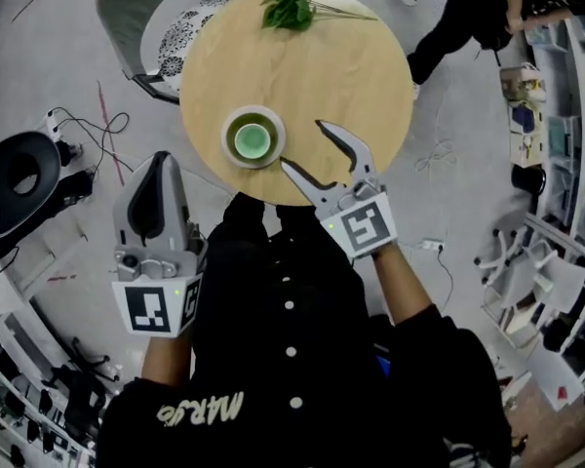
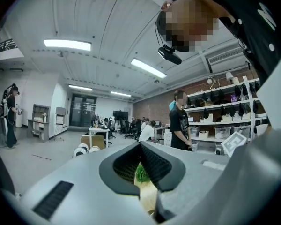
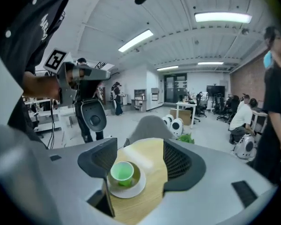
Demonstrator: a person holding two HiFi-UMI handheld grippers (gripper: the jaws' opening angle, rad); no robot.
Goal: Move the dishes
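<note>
A small green cup (image 1: pixel 252 140) is seen on a round white saucer (image 1: pixel 229 150) at the near left of the round pale wooden table (image 1: pixel 322 66). The right gripper (image 1: pixel 299 141) is held just beside the saucer's right rim, jaws wide apart, nothing gripped. The left gripper (image 1: pixel 159 164), closed and empty, is kept off the table. The approach is judged under way; next, the saucer's rim must be straddled and pinched.

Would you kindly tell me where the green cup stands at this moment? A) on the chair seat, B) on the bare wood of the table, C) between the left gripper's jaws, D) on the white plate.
D: the green cup stands in the middle of the white plate, which rests on the round wooden table.
</note>
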